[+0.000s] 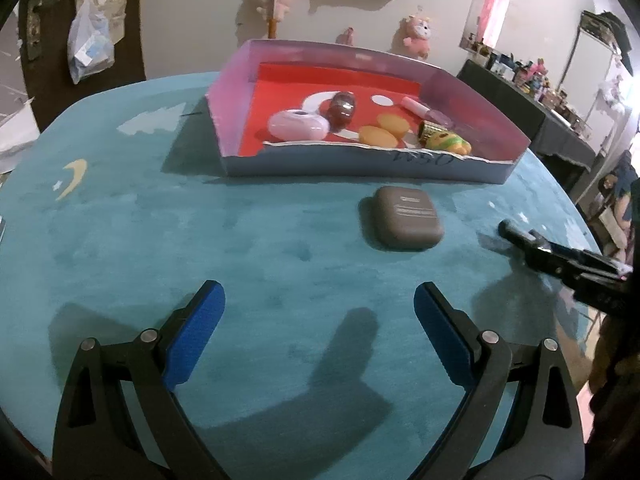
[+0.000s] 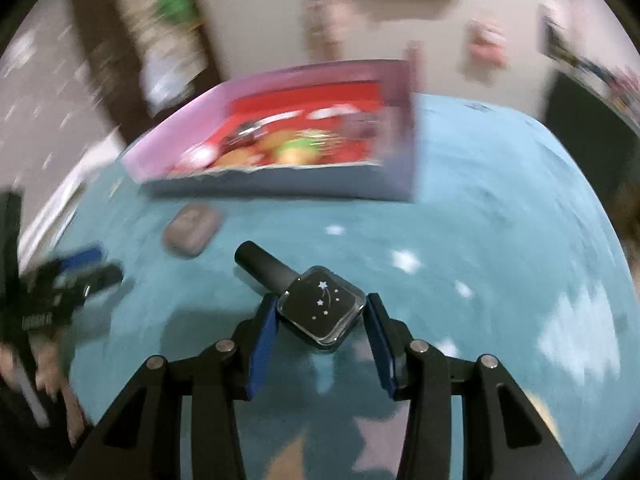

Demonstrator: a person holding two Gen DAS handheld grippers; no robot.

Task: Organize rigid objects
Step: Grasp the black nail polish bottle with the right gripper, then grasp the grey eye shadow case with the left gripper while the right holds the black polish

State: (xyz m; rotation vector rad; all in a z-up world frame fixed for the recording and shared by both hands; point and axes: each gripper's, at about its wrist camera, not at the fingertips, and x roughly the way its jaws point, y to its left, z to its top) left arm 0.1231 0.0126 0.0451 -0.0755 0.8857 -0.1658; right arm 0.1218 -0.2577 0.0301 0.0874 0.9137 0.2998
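Note:
A shallow box (image 1: 352,166) with a red floor sits at the back of the teal table; it holds a pink oval case (image 1: 298,125), a dark red bottle (image 1: 341,109), orange pieces (image 1: 378,136) and a yellow-green toy (image 1: 448,142). A grey-brown earbud case (image 1: 404,217) lies on the table in front of the box; it also shows in the right wrist view (image 2: 192,230). My left gripper (image 1: 320,312) is open and empty, well short of the case. My right gripper (image 2: 320,312) is shut on a black nail polish bottle (image 2: 320,306) with star print, held above the table; the box (image 2: 280,184) lies ahead, blurred.
The right gripper (image 1: 560,258) enters the left wrist view from the right edge. The left gripper (image 2: 68,280) shows at the left of the right wrist view. Plush toys hang on the wall behind. A dark shelf with small items (image 1: 532,76) stands at right.

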